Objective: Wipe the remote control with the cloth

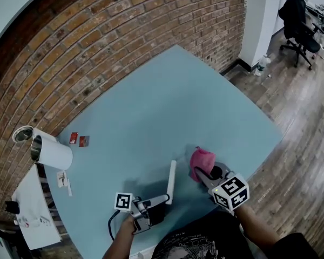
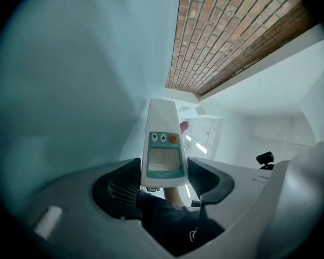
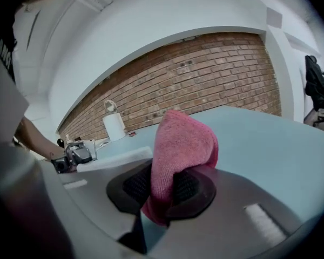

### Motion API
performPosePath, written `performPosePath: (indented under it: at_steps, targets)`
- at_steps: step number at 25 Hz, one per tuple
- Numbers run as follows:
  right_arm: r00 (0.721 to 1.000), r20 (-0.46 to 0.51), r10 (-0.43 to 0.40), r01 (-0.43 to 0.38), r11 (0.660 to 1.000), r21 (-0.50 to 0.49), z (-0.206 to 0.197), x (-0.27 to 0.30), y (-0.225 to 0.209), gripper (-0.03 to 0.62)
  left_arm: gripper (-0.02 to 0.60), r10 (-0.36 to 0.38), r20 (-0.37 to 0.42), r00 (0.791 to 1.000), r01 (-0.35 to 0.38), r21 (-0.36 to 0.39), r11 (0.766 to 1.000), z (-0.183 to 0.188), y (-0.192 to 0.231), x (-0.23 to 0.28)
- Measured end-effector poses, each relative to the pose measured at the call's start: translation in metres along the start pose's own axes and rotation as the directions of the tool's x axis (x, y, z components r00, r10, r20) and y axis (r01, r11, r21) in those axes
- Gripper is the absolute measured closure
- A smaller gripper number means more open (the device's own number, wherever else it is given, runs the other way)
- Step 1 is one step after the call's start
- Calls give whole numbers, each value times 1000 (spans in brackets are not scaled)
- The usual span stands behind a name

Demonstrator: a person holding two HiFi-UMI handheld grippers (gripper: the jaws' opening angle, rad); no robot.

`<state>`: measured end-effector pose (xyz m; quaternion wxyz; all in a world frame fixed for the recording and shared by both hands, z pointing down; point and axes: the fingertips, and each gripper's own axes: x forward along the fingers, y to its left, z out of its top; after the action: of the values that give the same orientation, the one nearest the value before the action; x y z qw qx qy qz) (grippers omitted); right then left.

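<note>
Pink cloth (image 3: 181, 155) is pinched between the jaws of the right gripper (image 3: 162, 190). They are closed on a fold of it, so most of the fabric stands past the tips in a rounded lump. Both grippers work over the near edge of the table (image 1: 167, 101), towards its near right corner.

To the left, the left gripper (image 2: 163, 179) has its jaws clamped on the lower end of the white remote control (image 2: 163, 144). The screen and buttons face that gripper's camera, and the rest of the body sticks out unsupported. It appears to be held clear of the table top, though the head view does not settle this. There the cloth sits just beside the remote control's far end, with a small gap showing between them.

The main risk is leverage. With only one end gripped, a firm push of the cloth near the free end could twist the remote control in the jaws or pull it out onto the table. The cloth is held by a single fold, so a dragging stroke might also tug it loose.

Farther off, a white paper roll (image 1: 51, 150) and two small red items (image 1: 79, 140) lie along the table's left edge, under the brick wall (image 1: 124, 31).
</note>
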<state>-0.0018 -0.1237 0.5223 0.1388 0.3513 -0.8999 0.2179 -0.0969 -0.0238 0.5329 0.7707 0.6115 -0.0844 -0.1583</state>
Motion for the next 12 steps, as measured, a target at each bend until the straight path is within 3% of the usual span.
performPosePath:
  at_steps: [7,12]
  targets:
    - [996,-19,88,-90,984,-151,12,52,25,528,325,-8,-3,1000,7,-16,1000,-2,1,-1]
    - [993,-20,119,-120,985,-120,11,62,31,528,327,-3,-1,1000,3,-17,1000,-3,1,0]
